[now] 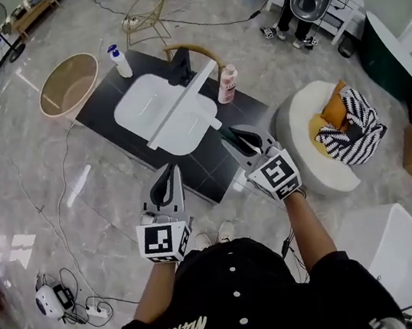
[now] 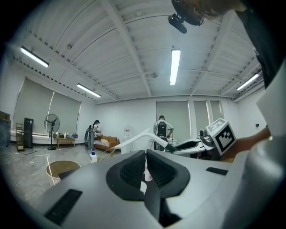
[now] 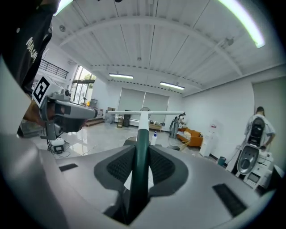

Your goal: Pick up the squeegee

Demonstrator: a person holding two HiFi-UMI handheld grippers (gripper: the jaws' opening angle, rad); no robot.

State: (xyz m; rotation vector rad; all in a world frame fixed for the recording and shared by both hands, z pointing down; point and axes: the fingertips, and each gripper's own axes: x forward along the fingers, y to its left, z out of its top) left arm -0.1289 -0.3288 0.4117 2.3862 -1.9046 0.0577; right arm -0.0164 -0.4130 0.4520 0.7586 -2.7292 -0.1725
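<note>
Right gripper (image 1: pixel 239 140) is clamping the squeegee (image 1: pixel 181 103) by its dark green handle (image 3: pixel 141 152), both jaws pressing on it. The squeegee is hanging in the air over the sink (image 1: pixel 137 105), with its white blade (image 3: pixel 147 112) out ahead. Left gripper (image 1: pixel 167 180) is riding alongside with its jaws together and empty.

Judgement: the tool is looking light and stiff, with a slim plastic shaft and a wide blade. The long front end is likely levering against the grip, and the smooth plastic may slip. The green handle is looking like the sound place to hold.
</note>
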